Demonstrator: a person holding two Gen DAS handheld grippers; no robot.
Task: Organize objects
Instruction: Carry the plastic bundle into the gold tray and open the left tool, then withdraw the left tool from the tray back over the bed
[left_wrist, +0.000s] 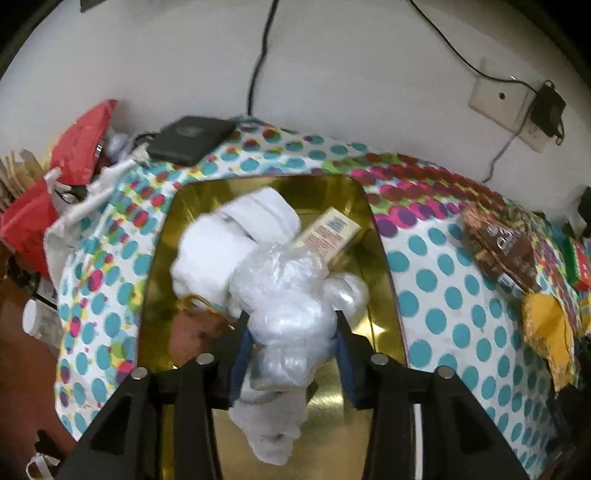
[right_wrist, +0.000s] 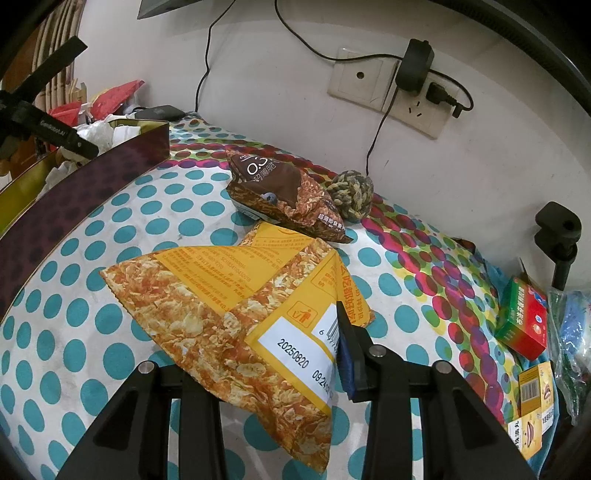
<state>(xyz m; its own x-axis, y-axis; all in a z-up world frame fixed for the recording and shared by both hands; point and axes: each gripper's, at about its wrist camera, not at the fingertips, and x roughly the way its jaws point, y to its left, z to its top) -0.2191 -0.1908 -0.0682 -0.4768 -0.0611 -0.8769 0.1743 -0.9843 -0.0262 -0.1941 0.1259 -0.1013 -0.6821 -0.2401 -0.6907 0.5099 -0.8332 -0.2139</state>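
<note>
A crumpled clear plastic bag (left_wrist: 284, 295) sits between the fingers of my left gripper (left_wrist: 291, 321), low over the open gold tin (left_wrist: 373, 258). The jaws stand apart and the pads do not seem to squeeze it. Inside the tin lie a rolled white cloth (left_wrist: 221, 243) and a cream tube (left_wrist: 325, 232). My right gripper (right_wrist: 291, 325) is shut on a corner of the yellow snack bag (right_wrist: 229, 306), which rests on the dotted cloth and hides the left finger. The tin's purple outer wall (right_wrist: 92, 184) shows at the left.
A brown snack bag (right_wrist: 280, 192) and a rope ball (right_wrist: 351, 192) lie behind the yellow bag. A green-red box (right_wrist: 524, 321) and a yellow box (right_wrist: 532, 391) sit at the right edge. Red bags (left_wrist: 74, 147) and a black device (left_wrist: 188, 138) crowd the far left. Cables hang from a wall socket (right_wrist: 391, 88).
</note>
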